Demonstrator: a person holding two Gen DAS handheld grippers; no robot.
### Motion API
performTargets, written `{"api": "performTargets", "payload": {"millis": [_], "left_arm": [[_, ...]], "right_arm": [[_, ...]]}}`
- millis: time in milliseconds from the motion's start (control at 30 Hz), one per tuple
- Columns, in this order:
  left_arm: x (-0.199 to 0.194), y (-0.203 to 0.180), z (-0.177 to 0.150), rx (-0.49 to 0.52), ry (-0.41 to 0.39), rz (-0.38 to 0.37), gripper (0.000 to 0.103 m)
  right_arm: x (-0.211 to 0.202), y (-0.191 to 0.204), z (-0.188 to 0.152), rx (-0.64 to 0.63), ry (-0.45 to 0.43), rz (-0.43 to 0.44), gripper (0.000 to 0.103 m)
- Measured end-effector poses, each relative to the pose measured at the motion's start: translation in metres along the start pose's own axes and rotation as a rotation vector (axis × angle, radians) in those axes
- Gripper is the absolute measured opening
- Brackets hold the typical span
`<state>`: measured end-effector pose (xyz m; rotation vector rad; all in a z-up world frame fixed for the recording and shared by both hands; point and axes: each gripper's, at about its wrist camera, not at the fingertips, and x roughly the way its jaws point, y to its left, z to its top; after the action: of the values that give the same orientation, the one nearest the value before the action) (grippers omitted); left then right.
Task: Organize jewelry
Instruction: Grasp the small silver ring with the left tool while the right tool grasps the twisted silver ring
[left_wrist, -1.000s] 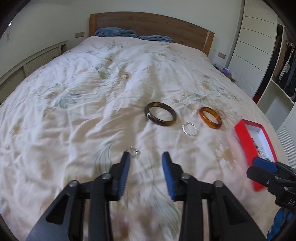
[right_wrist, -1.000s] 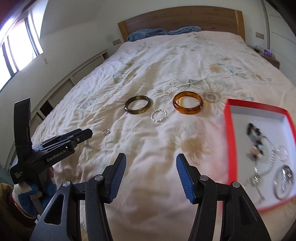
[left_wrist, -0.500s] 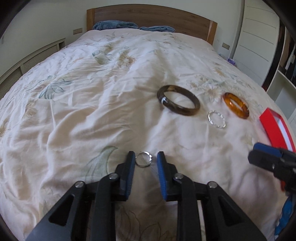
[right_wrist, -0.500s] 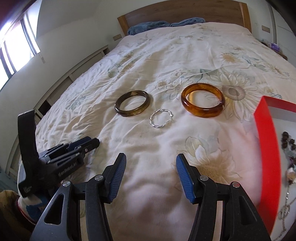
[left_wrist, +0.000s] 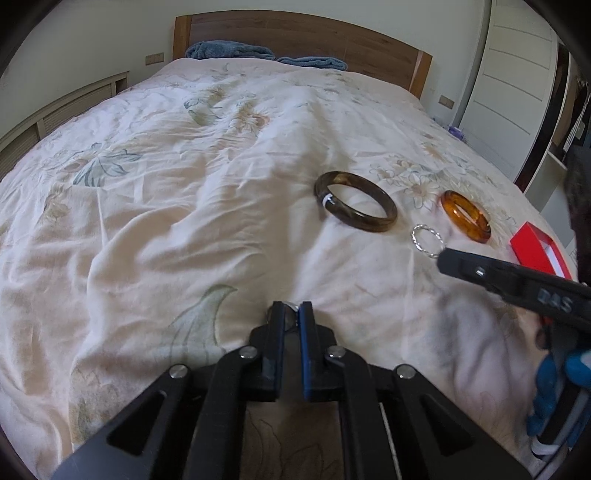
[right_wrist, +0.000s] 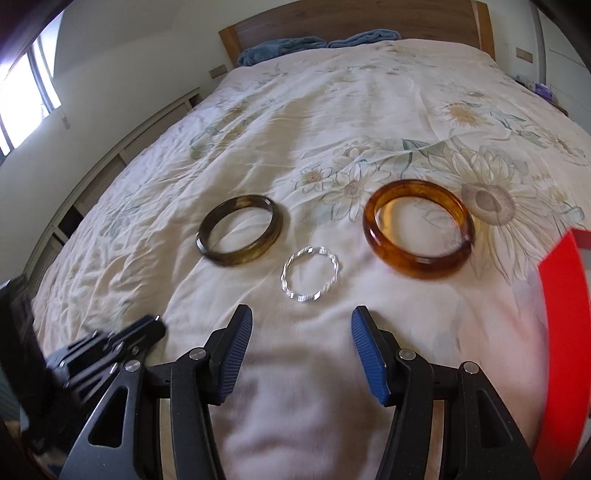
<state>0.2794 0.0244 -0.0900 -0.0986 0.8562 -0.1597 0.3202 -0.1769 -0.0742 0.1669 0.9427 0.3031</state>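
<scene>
My left gripper is shut on a small silver ring low on the bedspread; only the ring's top edge shows between the pads. My right gripper is open and empty, just short of a twisted silver bangle. A dark brown bangle lies to its left and an amber bangle to its right. In the left wrist view the same three show: dark bangle, silver bangle, amber bangle. A red jewelry box sits at the right; its contents are out of view.
The floral bedspread is wrinkled. A wooden headboard with blue towels is at the far end. White wardrobe doors stand right of the bed. The left gripper shows at the lower left in the right wrist view.
My left gripper has closed on the small silver ring. My right gripper has moved forward and left, nearer the three bangles, so the red box has slid to the frame's right edge.
</scene>
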Motion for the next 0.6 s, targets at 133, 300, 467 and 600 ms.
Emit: {"api": "performTargets", "payload": {"millis": [133, 300, 467, 600], "left_arm": [[-0.001, 0.003, 0.000, -0.014, -0.005, -0.019, 0.007], [-0.002, 0.005, -0.001, -0.022, -0.012, -0.034, 0.007], [-0.003, 0.006, -0.001, -0.029, -0.019, -0.042, 0.007], [-0.005, 0.007, -0.002, -0.032, -0.021, -0.045, 0.007]], "right_arm": [[0.010, 0.000, 0.009, 0.013, 0.006, -0.015, 0.057], [0.017, -0.004, 0.013, 0.054, 0.002, -0.008, 0.057], [0.024, -0.006, 0.014, 0.073, 0.008, -0.002, 0.057], [0.030, -0.002, 0.015, 0.064, 0.009, -0.018, 0.050]]}}
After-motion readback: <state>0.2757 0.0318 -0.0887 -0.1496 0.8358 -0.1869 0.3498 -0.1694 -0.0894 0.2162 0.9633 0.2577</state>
